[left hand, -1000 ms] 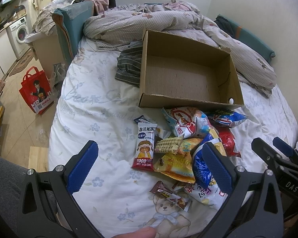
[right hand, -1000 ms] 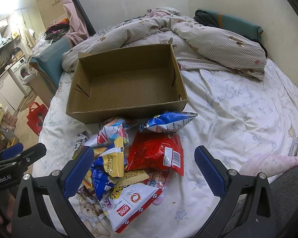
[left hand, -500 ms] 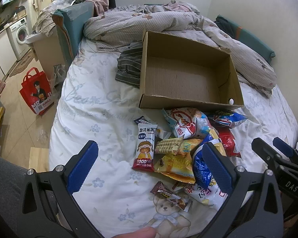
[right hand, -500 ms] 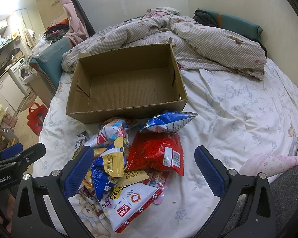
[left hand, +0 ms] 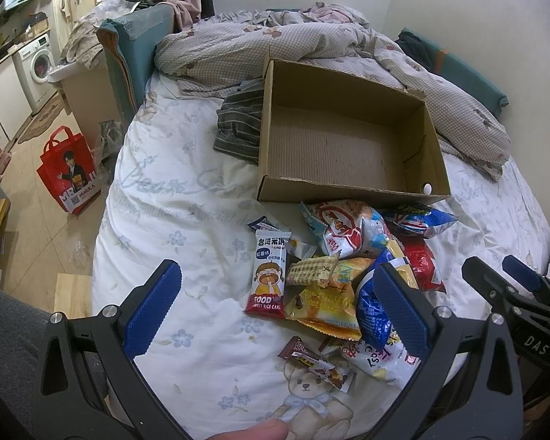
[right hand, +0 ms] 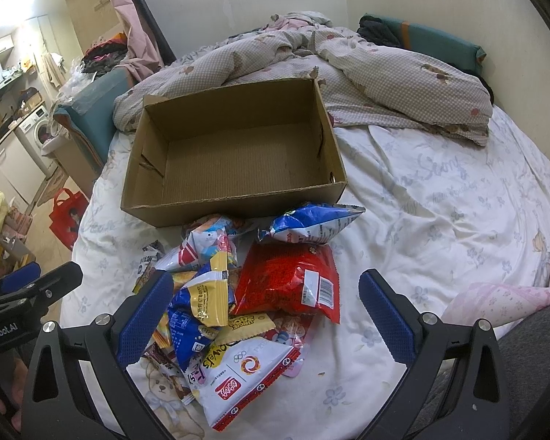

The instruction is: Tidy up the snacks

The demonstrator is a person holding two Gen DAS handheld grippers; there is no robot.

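Observation:
An empty cardboard box (left hand: pixel 344 146) (right hand: pixel 234 157) lies open on the bed. In front of it sits a pile of snack packets: a rice cake packet (left hand: pixel 269 275), an orange packet (left hand: pixel 326 302), a red bag (right hand: pixel 289 282), a blue bag (right hand: pixel 308 223) and a white bag (right hand: pixel 238 374). My left gripper (left hand: pixel 275 310) hovers open above the near left side of the pile, nothing between its fingers. My right gripper (right hand: pixel 266 315) is open above the pile's near side, also holding nothing.
A rumpled checked duvet (right hand: pixel 385 73) lies behind the box, a striped cloth (left hand: pixel 238 124) to its left. The bed's left edge drops to the floor, where a red bag (left hand: pixel 69 172) stands. A wall runs along the right.

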